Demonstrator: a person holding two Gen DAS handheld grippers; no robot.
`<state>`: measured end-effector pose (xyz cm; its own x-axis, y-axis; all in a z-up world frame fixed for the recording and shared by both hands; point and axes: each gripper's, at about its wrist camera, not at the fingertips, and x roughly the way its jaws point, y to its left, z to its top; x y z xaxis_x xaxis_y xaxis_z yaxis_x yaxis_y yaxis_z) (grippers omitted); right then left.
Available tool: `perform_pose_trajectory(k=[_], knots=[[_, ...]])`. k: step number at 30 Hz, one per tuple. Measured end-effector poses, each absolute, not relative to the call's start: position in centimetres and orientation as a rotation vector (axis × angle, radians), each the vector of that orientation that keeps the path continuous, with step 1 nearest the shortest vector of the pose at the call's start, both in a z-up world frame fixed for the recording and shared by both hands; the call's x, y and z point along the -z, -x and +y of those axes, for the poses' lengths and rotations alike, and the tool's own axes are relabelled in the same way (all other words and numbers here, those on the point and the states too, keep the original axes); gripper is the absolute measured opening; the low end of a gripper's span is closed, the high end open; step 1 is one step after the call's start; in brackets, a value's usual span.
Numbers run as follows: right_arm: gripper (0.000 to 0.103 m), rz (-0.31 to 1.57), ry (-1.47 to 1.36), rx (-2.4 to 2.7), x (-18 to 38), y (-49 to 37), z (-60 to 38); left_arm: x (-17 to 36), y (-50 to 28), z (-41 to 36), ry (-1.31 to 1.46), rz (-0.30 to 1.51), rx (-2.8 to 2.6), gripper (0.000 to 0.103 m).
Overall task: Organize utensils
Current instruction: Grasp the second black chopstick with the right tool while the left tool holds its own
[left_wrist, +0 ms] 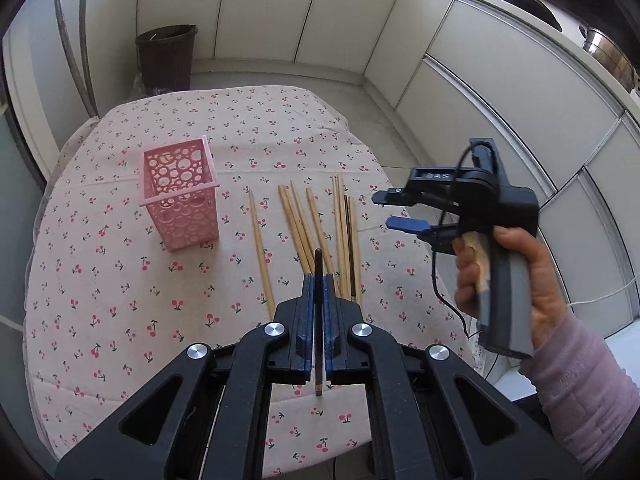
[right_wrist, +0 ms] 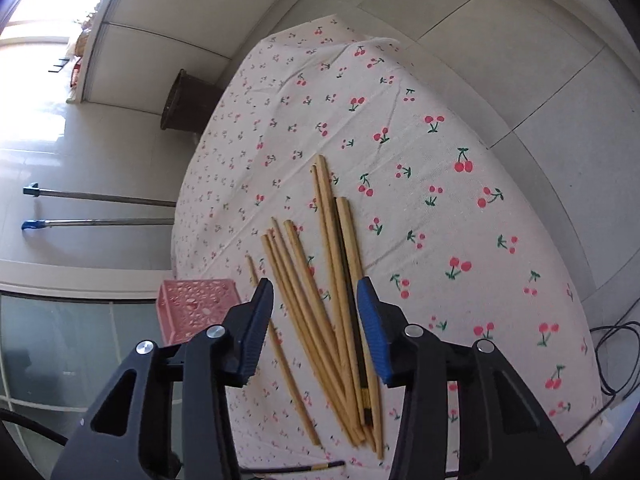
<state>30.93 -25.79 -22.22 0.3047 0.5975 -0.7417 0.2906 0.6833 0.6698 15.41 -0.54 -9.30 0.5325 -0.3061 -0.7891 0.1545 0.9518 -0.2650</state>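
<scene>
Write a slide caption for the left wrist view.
Left gripper holds a dark chopstick above the table; pink basket waits.

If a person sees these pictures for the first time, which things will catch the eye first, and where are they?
The pink basket with round holes stands out, upright on the cherry-print tablecloth, apart to the left of the loose wooden chopsticks. In the foreground the left gripper is shut on a dark chopstick. To the right, a hand holds the right gripper above the table with its jaws apart.
</scene>
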Motion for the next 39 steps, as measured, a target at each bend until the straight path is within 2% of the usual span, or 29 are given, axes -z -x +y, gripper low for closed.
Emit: perform_pose_trajectory(k=[12, 19, 24, 29, 37, 39], knots=[[0.034, 1.334, -0.82, -0.206, 25.7, -34.6, -23.7, 8.9, -15.0, 0.9, 0.184, 0.986, 0.306, 0.003], [0.036, 1.345, -0.777, -0.137, 25.8, -34.3, -24.4, 8.9, -15.0, 1.2, 0.191, 0.992, 0.293, 0.003], [0.036, 1.284, -0.835, -0.211, 24.4, -34.2, -24.5, 8.8, -14.8, 1.1, 0.185, 0.991, 0.29, 0.003], [0.036, 1.327, -0.806, -0.213, 25.2, -34.6, -23.2, 8.9, -14.9, 1.4, 0.193, 0.995, 0.279, 0.004], [0.034, 1.322, -0.769, -0.124, 25.1, -34.4, -23.8, 8.8, -14.9, 1.5, 0.197, 1.002, 0.273, 0.004], [0.031, 1.33, -0.727, -0.097, 25.1, -34.4, -23.7, 8.8, -14.8, 1.4, 0.193, 1.001, 0.274, 0.004]])
